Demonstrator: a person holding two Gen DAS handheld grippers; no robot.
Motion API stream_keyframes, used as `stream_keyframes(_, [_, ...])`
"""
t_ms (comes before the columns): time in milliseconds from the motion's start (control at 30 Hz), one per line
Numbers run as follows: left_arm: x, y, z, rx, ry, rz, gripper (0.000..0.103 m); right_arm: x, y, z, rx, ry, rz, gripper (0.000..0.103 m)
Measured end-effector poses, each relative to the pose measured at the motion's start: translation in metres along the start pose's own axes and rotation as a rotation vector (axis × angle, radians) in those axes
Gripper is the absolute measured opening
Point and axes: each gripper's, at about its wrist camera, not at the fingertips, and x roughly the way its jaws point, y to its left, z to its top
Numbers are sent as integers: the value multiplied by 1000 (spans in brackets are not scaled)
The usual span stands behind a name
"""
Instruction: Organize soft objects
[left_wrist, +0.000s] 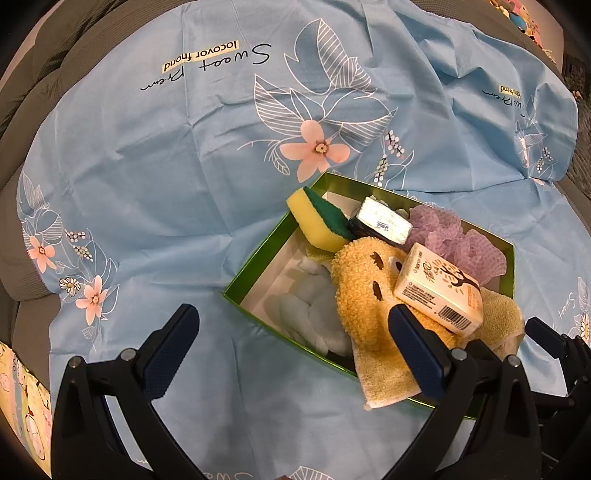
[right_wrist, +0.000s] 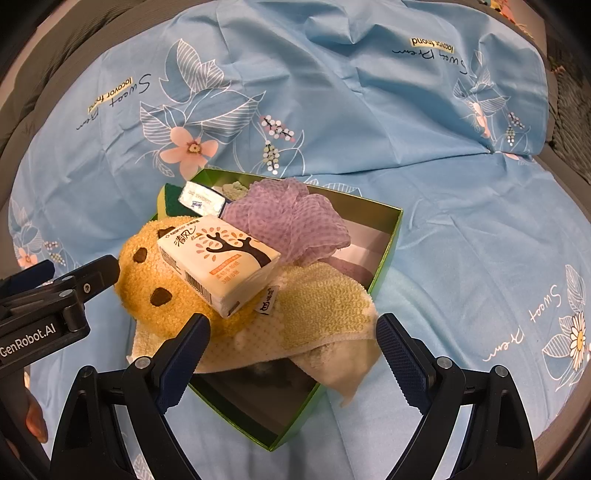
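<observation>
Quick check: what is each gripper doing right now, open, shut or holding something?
Left gripper: open, holding nothing.
Right gripper: open, holding nothing.

A box (left_wrist: 255, 264) sits on a bedsheet (left_wrist: 166, 177). Inside it, a sponge (left_wrist: 317, 221) leans at the far left corner, a bath pouf (left_wrist: 458, 240) fills the far right, and a tissue pack (right_wrist: 218, 258) rests on a plush mitt (right_wrist: 155, 273) overhanging the near edge.

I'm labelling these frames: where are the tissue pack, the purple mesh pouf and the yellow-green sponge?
tissue pack (right_wrist: 221, 258), right wrist view, on its printed top face.
purple mesh pouf (right_wrist: 291, 225), right wrist view, on its ruffled middle.
yellow-green sponge (left_wrist: 314, 221), left wrist view, on its yellow side.
</observation>
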Motion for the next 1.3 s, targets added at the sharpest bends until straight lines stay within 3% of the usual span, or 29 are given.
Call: stream_keyframes(1300, [4, -4, -1, 13, 3, 2, 102, 0, 4, -1, -8, 1, -9, 92])
